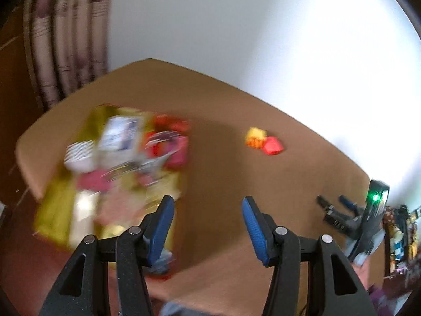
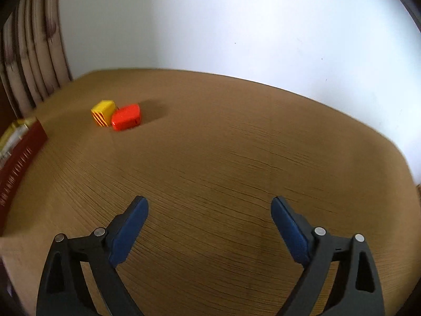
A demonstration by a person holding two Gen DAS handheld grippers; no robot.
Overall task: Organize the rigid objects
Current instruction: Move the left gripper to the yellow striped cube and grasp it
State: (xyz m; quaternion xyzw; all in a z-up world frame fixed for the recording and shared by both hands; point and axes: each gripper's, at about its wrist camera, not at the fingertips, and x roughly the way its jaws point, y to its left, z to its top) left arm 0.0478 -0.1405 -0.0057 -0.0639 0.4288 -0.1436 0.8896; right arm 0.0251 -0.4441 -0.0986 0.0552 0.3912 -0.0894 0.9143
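Meanwhile, both tongs hang spread and empty above the wooden table (image 2: 210,144).
Left wrist view: the left gripper (image 1: 208,202) gapes beside a blurred gold-lined box (image 1: 55,205) crammed with packets; the yellow block (image 1: 254,137) and red block (image 1: 273,145) sit touching, farther out; the right gripper (image 1: 332,201) shows at right, spread. Right wrist view: the right gripper is wide apart over bare wood, the blocks well ahead to its left, the box at the left edge.

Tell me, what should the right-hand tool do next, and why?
Probably move the right gripper forward and left toward the red block. Its jaws stand open and empty, and that block lies loose on the table touching the yellow block, outside the box.
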